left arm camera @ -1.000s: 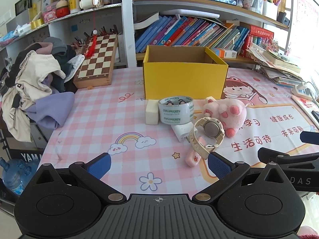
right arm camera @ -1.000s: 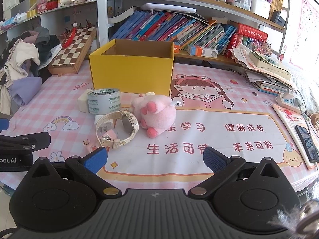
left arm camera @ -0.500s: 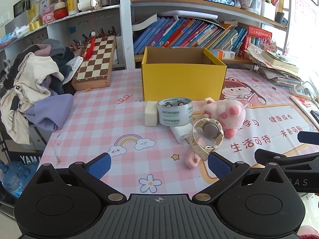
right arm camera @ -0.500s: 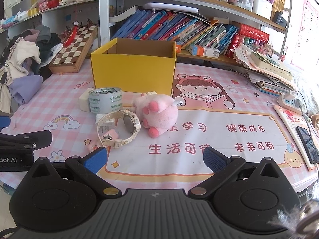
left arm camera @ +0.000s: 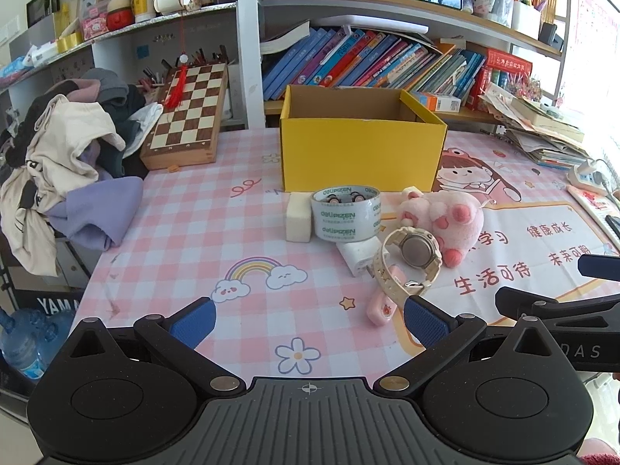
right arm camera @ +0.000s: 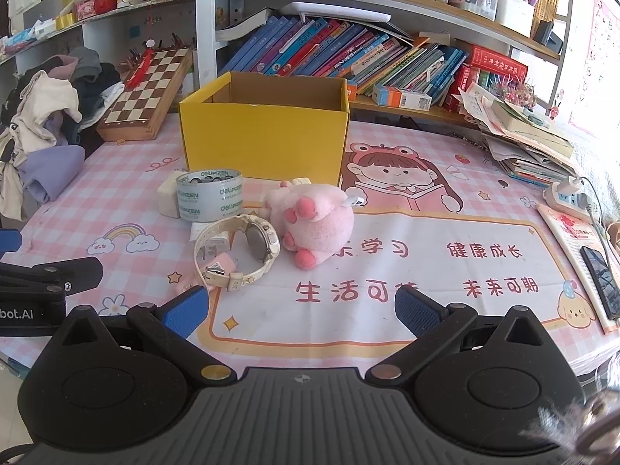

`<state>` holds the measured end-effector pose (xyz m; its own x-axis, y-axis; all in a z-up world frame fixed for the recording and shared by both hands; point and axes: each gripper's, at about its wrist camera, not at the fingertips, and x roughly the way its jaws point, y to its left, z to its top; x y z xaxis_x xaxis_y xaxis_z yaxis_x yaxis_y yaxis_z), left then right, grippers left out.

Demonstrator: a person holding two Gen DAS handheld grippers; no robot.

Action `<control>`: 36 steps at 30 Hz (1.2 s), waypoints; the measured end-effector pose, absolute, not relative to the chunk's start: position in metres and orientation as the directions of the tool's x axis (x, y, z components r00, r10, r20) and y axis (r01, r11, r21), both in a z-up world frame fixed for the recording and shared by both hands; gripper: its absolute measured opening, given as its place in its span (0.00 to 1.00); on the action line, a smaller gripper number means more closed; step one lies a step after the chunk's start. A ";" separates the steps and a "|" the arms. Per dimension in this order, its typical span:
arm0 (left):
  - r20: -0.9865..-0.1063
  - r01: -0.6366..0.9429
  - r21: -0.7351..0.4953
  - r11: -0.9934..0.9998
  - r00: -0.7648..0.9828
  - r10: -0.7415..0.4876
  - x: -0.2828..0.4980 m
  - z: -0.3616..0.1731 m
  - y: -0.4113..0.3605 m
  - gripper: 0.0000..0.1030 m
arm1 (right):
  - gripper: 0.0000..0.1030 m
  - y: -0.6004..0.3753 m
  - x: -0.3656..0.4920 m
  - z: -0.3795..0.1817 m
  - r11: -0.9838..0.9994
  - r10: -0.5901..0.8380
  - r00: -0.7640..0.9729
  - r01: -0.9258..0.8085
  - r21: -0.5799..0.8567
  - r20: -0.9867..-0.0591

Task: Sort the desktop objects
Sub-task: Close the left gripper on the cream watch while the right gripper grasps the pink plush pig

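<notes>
two grippers hang low over the near edge of a pink checked table [left arm camera: 186, 232], both with jaws spread wide and nothing between them. the largest thing ahead is the yellow box [left arm camera: 360, 151], open-topped, standing at the back of the cluster. in front of it, going down in size: a pink plush toy [left arm camera: 445, 221] lying on its side, a roll of clear tape [left arm camera: 347, 213] standing on its flat side, a cream wristwatch [left arm camera: 410, 259] propped on its band against the plush, a white charger block [left arm camera: 358, 255] just beside the tape, a cream eraser-like block [left arm camera: 298, 217] touching the tape's left, and a small pink case [left arm camera: 381, 306] under the watch band.

the left gripper [left arm camera: 308, 319] sits with the watch and pink case just ahead of its right finger; the tape lies further forward. the right gripper [right arm camera: 302, 310] has the watch ahead of its left finger and the plush forward of the gap.

the right wrist view alone shows a phone [right arm camera: 602, 283] and a power strip [right arm camera: 569, 201] at the table's right edge — the left wrist view alone shows water bottles [left arm camera: 23, 341] below the table's left edge.
</notes>
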<state>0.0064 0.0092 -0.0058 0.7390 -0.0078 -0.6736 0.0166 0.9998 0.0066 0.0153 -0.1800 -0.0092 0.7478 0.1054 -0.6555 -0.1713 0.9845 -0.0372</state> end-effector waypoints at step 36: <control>-0.661 0.052 -0.048 0.997 0.747 -0.071 0.019 -0.006 0.015 1.00 | 0.85 -0.171 0.035 -0.007 0.974 0.156 0.737 -0.226 -0.022 -0.658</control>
